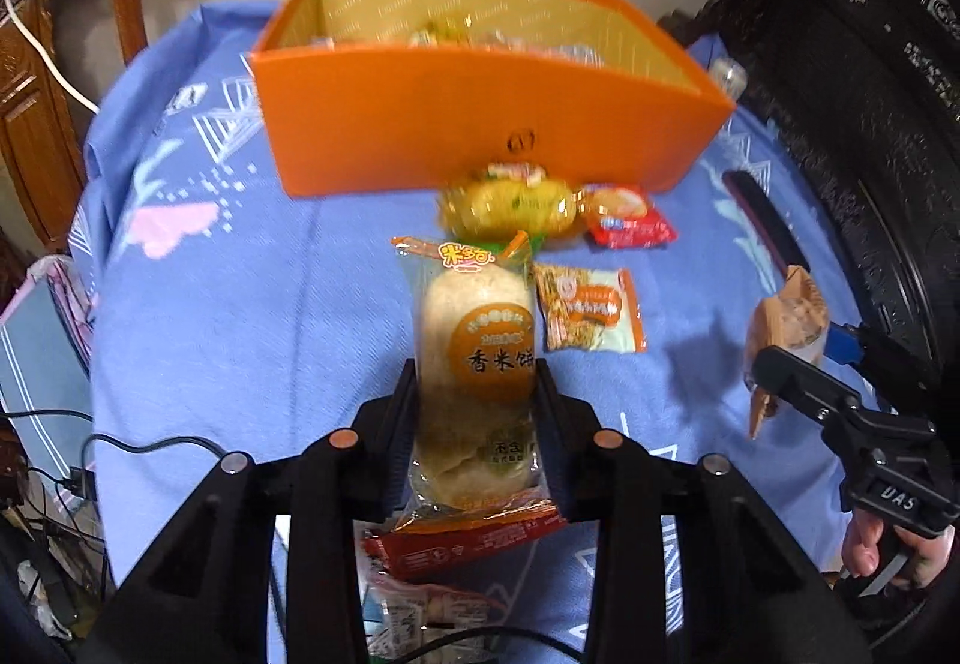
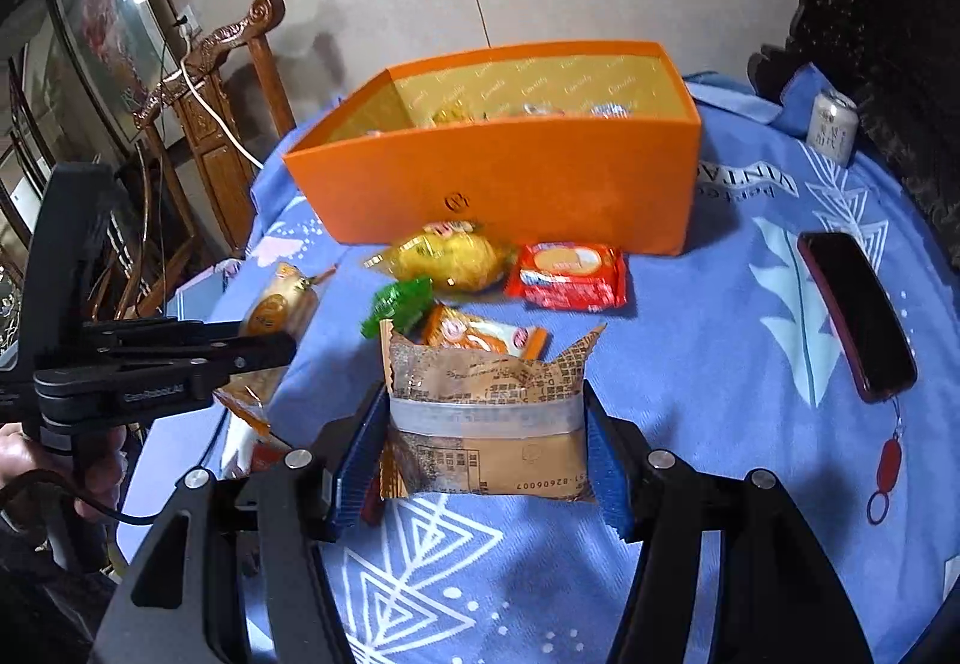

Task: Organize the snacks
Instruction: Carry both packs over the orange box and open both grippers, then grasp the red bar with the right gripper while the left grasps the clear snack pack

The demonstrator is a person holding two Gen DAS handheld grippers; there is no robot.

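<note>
I've got the rice cake pack (image 1: 477, 364) clamped in the left gripper (image 1: 477, 382), jaws closed on its sides, off the worktop (image 1: 240, 304). The right gripper (image 2: 486, 424) jaws pinch the brown snack pack (image 2: 489, 412). Both sit short of the orange box (image 1: 480, 124). Step: carry to box. Next: lift over the near wall, then release. Box contents are blurred, probably snacks.

Phone (image 2: 855, 316) lies flat on blue cloth (image 2: 720, 304) at 3 o'clock. Can (image 2: 831, 124) stands at 2 o'clock. Chair (image 2: 210, 82) stands at 10 o'clock.
</note>
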